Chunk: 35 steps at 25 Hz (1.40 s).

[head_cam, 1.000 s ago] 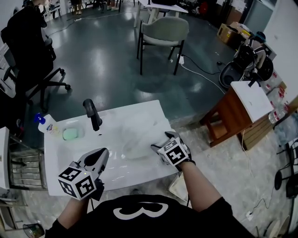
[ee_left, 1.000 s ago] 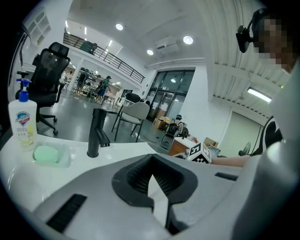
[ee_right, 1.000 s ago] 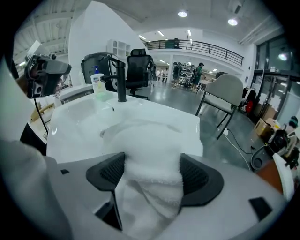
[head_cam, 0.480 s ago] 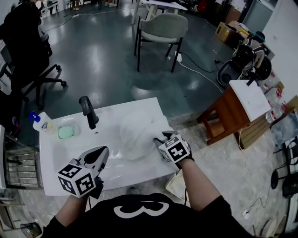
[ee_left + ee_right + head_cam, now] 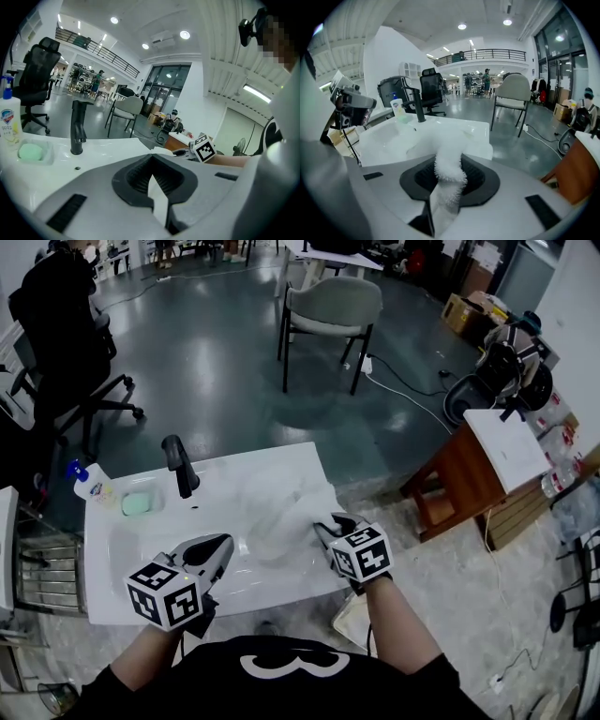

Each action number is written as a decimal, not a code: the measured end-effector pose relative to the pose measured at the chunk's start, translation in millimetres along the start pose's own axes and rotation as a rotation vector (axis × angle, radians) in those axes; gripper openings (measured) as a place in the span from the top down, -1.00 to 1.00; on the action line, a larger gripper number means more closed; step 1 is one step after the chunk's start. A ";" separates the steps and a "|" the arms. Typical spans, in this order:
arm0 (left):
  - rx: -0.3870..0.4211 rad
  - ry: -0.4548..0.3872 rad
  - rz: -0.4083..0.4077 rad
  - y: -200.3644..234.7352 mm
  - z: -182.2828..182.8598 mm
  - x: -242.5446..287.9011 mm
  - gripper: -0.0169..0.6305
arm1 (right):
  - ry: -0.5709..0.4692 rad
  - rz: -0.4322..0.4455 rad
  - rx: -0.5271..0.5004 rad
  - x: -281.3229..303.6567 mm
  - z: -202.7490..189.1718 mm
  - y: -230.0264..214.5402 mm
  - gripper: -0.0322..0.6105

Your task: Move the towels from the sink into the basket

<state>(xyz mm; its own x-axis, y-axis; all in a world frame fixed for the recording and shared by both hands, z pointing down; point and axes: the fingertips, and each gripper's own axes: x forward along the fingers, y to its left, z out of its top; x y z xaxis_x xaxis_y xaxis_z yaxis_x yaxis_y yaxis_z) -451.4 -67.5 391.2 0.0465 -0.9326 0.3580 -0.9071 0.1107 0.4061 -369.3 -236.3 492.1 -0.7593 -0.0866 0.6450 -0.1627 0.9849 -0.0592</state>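
1. Fluffy white towel (image 5: 278,514) in a glossy white sink (image 5: 108,568).
2. Black faucet (image 5: 179,465), far left.
3. Mint-green soap (image 5: 138,504); white bottle (image 5: 92,487) with a blue pump.
4. Grey chair (image 5: 330,304), far, on a dark teal floor (image 5: 206,362).
5. Brown wooden table (image 5: 459,479), right.
6. Black office chair (image 5: 56,324), far left.

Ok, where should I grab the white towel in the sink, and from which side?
Take the towel by its bunched right edge, coming in from the right side of the sink. It is limp and heaped, so a pinched fold should lift the rest. The right gripper has just been closing its jaws on such a fold, with the fluffy cloth between them.
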 end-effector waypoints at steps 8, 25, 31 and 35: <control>0.049 0.000 -0.019 -59.0 -3.2 15.0 0.93 | -0.162 0.026 0.064 -75.9 30.7 1.7 0.58; 0.060 -0.025 -0.038 -176.2 -24.7 27.5 0.93 | -0.461 0.011 0.115 -260.7 55.5 -24.5 0.58; 0.083 0.001 -0.066 -217.5 -41.0 37.2 0.93 | -0.483 -0.035 0.110 -312.5 26.5 -38.8 0.57; 0.091 0.018 -0.083 -244.6 -51.4 43.4 0.93 | -0.508 -0.072 0.149 -347.0 2.5 -53.6 0.58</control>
<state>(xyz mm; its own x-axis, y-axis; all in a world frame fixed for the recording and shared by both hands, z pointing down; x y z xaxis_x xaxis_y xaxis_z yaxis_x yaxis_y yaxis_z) -206.1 -117.5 350.7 0.1302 -0.9307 0.3419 -0.9341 0.0005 0.3571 -98.7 -259.4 269.6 -0.9463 -0.2509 0.2038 -0.2850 0.9451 -0.1597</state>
